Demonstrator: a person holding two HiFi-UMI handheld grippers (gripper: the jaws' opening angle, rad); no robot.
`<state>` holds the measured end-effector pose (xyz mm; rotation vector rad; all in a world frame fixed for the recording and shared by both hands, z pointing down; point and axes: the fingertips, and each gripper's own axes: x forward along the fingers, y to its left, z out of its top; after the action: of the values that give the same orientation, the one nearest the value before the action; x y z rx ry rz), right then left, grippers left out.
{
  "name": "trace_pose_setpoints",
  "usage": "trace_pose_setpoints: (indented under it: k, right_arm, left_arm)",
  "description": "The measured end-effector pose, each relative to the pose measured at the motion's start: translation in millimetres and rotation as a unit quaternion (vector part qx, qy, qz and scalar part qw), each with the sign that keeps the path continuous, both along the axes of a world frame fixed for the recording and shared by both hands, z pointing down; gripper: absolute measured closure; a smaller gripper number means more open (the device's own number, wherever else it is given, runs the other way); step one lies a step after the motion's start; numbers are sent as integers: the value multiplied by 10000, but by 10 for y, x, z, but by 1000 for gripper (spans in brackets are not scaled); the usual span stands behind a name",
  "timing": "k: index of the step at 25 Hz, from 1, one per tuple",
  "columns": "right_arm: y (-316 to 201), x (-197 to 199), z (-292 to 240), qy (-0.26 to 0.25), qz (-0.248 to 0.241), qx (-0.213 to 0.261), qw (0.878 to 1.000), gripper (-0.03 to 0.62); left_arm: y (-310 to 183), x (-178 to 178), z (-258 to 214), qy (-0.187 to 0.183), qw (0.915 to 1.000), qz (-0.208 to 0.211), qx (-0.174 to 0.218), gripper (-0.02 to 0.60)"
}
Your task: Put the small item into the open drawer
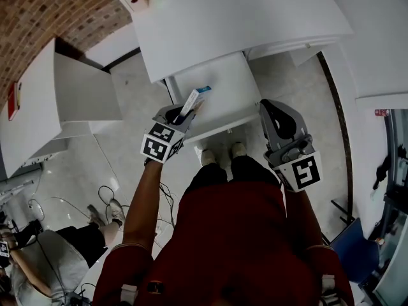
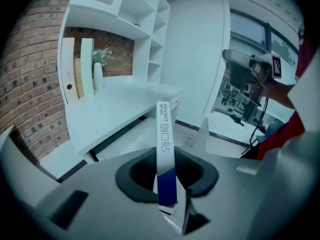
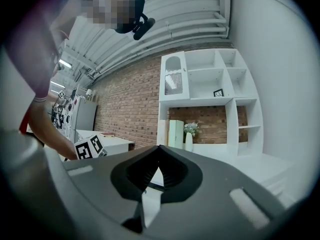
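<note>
One slim white-and-blue box sits clamped in the left hand-held gripper, the open drawer just ahead and below; I'd lower past the front edge before releasing, while the right hand-held gripper is closed, empty.

The drawer juts out from under the front edge of the surface. The box leans over the drawer's left edge near its front corner, clamped in the left claw just outside that edge. The right claw hangs beyond the drawer's right edge, over the floor. Shoes stand on the floor just before the drawer's front. A shelf unit rises at the surface's back, with a vase on the surface below it.
</note>
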<state>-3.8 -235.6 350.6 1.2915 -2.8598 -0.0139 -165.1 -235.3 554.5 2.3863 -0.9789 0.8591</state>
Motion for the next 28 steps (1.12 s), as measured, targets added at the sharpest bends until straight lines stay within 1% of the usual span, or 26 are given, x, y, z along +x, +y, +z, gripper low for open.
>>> trace_pose_setpoints:
  k: [4,10,13,21,24,28]
  right_arm:
    - [-64,81,99,44,-21,-121,9999,583]
    - [-176,141,202,93,2,-234,9997,583]
    - [-218,158,249,143,21,-299,9994,582]
    - [-288,210,427,234,171,-494,9984,583]
    - [-289,217,475,293,213,-527,9980,583]
    - [-273,311,519,316,311,-573,9974,582]
  left_arm:
    - [-30,54,309,-348,9988,195,-281,495]
    - [-51,77,729,-661,9941,392,-766,495]
    - [-74,94,893,-757,9912,443,-992,495]
    - [-62,168,1317,-1122,9794,602,-1570,494]
    - [-39,174,1488,-1303,9737,707,-1732,494]
    - [-25,208,1679,-1425,9673,814,-1937,494]
